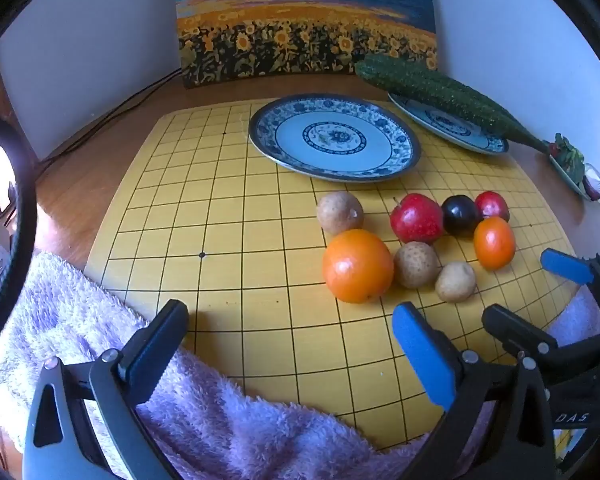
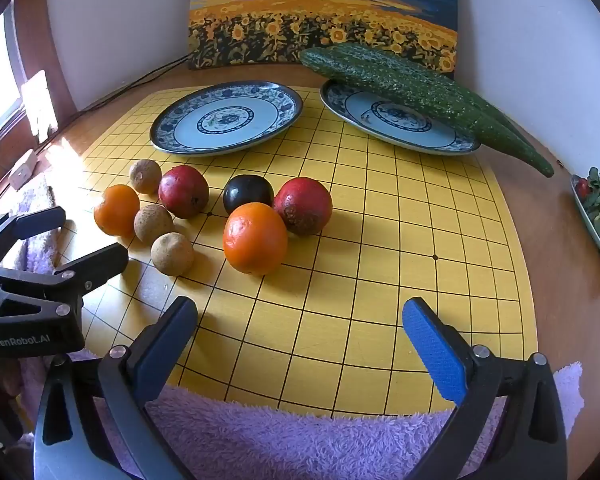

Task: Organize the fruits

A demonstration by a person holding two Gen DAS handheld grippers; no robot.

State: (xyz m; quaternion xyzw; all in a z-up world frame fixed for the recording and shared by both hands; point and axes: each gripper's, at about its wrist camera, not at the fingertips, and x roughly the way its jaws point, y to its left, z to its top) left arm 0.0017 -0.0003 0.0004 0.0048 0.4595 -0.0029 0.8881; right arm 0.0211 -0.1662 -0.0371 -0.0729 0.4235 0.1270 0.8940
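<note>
Here both grippers hover low over the near edge of the yellow gridded board (image 2: pixel 380 280) on the brown wooden desk (image 2: pixel 556 280), above a fluffy lilac towel (image 2: pixel 300 440). The left gripper (image 1: pixel 290 344) has its jaws wide apart and holds nothing; the right gripper (image 2: pixel 300 340) is likewise spread and empty.

The fruits lie loose in a cluster on the board: two round oranges (image 2: pixel 255 238), two red apples (image 2: pixel 303 205), one dark plum (image 2: pixel 247 193) and three small brown longan-like fruits (image 2: pixel 172 253), several touching.

Behind them sits an empty blue-and-white patterned plate (image 2: pixel 226 118). Beside it, a second blue-and-white plate (image 2: pixel 364 114) carries long green bumpy cucumbers (image 2: pixel 420 92), their tips overhanging its rim. A sunflower-field painting (image 2: pixel 324 12) leans on the wall.
</note>
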